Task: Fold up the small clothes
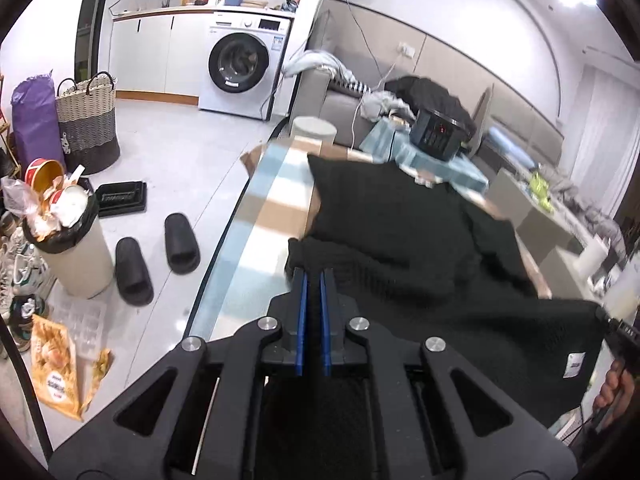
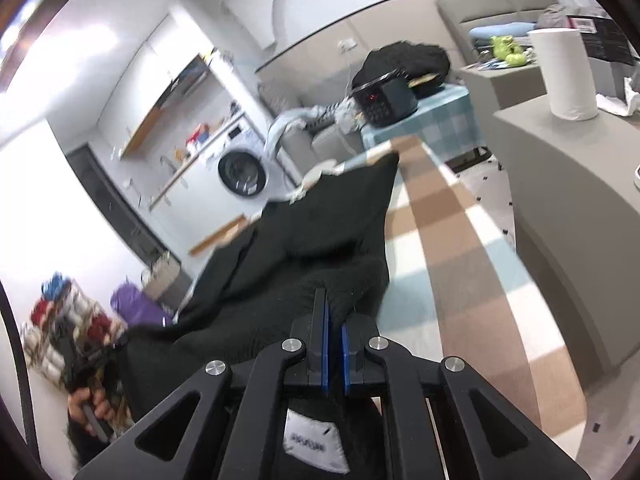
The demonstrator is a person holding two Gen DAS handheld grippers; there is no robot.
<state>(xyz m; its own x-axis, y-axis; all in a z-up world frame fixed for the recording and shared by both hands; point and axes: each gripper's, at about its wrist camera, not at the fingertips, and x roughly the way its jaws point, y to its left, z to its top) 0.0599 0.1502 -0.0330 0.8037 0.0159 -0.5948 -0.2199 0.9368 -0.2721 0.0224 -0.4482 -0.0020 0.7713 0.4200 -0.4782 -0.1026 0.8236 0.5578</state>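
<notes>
A black knitted garment [image 1: 400, 236] lies stretched over the checked tablecloth [image 1: 264, 208]. My left gripper [image 1: 314, 276] is shut on its near left edge, with the cloth pinched between the blue pads. My right gripper [image 2: 334, 308] is shut on the opposite near corner of the garment [image 2: 312, 236]; a white label [image 2: 310, 444] hangs below the jaws. The near edge is lifted off the table between the two grippers. The right gripper also shows at the right edge of the left wrist view [image 1: 618, 336], and the left gripper shows at the lower left of the right wrist view [image 2: 92, 356].
A black heater [image 1: 438, 134] stands at the table's far end on a blue checked cloth. A grey sofa [image 1: 344, 96] with piled clothes lies beyond. On the floor left are slippers [image 1: 156, 256], a full bin [image 1: 68, 248] and a basket [image 1: 86, 120]. A paper roll [image 2: 566, 74] stands on a grey cabinet.
</notes>
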